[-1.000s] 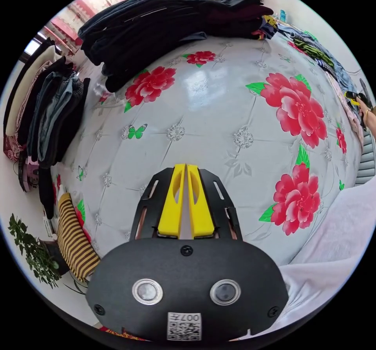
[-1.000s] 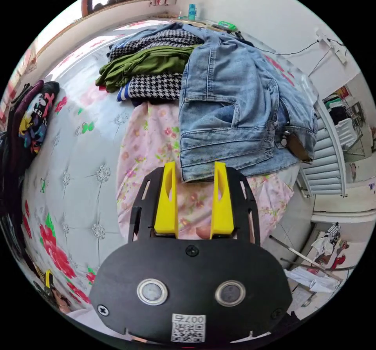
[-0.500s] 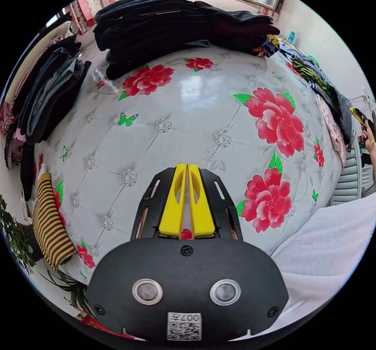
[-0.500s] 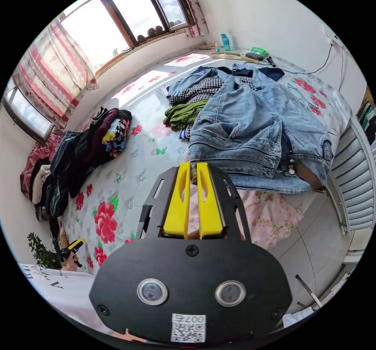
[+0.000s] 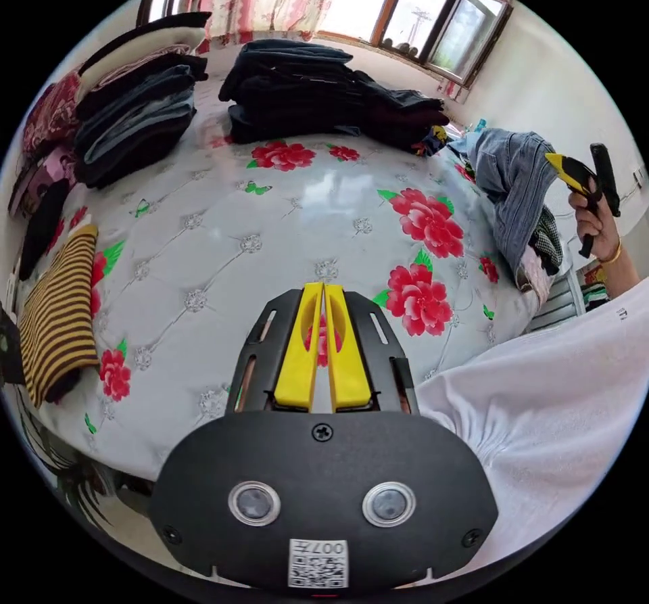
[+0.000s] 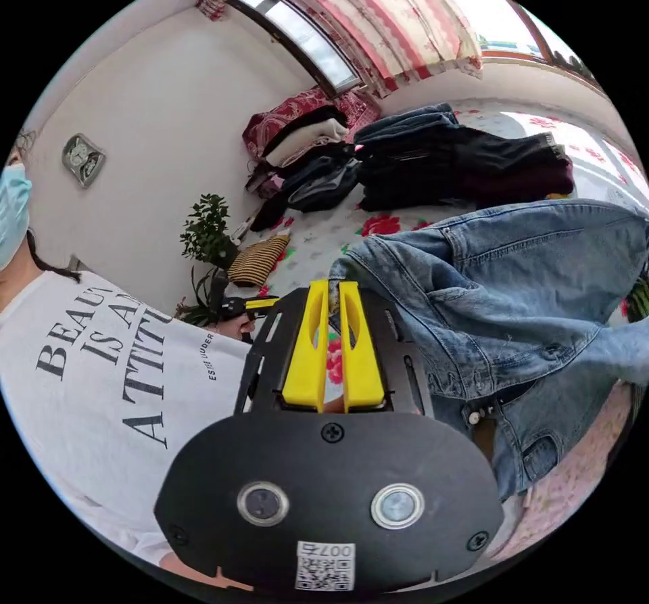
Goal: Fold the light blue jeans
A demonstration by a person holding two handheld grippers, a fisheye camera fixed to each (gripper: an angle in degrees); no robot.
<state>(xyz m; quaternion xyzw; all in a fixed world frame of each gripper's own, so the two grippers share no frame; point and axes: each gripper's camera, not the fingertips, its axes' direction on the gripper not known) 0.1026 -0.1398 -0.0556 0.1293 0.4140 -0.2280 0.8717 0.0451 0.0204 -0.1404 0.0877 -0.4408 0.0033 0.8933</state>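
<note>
Two folded piles point(image 5: 135, 117) and one striped garment point(image 5: 57, 333) are seen on the flowered bed point(image 5: 270, 245). The left hand-held gripper point(image 5: 322, 289) is held clenched with nothing between its jaws. The light blue jeans point(image 6: 514, 299) are lifted off the bed, an edge nipped by the clenched right hand-held gripper point(image 6: 334, 287). A printed white shirt point(image 6: 94, 387) is worn.

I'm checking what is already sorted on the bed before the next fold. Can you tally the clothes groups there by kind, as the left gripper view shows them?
Dark folded stacks: 2, one by the window and one at the bed's far corner
Striped yellow-and-brown garment: 1
Light blue jeans, lifted by the right gripper: 1
Total: 4
</note>
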